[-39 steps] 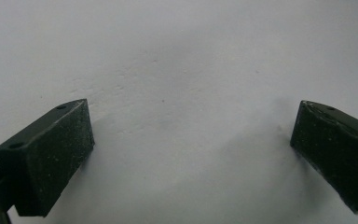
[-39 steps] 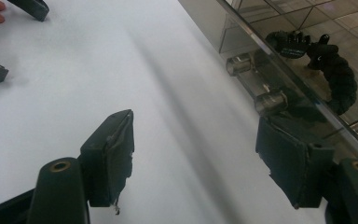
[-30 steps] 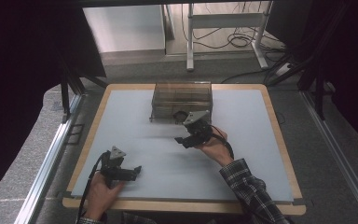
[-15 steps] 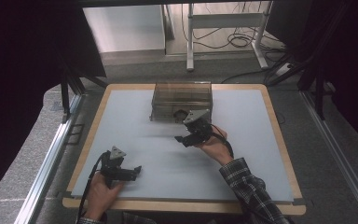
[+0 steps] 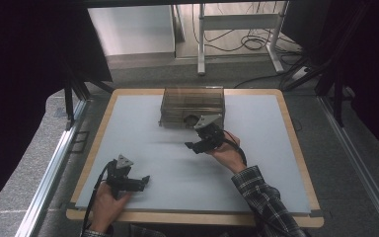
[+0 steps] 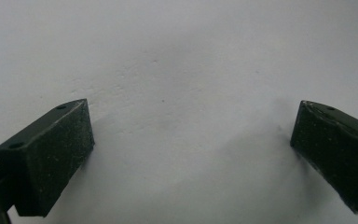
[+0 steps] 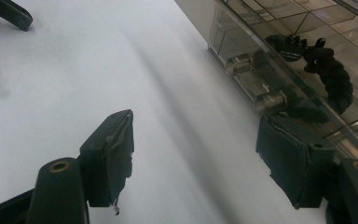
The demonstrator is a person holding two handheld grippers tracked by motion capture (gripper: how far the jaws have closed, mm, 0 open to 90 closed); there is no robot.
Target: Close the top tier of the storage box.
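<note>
The clear plastic box [image 5: 192,106] stands at the far middle of the counter [image 5: 128,133], with something dark inside that is too dim to name. The right gripper [image 5: 201,143] hovers just in front of it, jaws wide apart with nothing between them; one jaw sits close to the box's latch [image 7: 261,95]. A good approach would probably square the jaws to that latch before closing. The left gripper [image 5: 137,182] rests near the counter's front edge, spread wide and empty.
</note>
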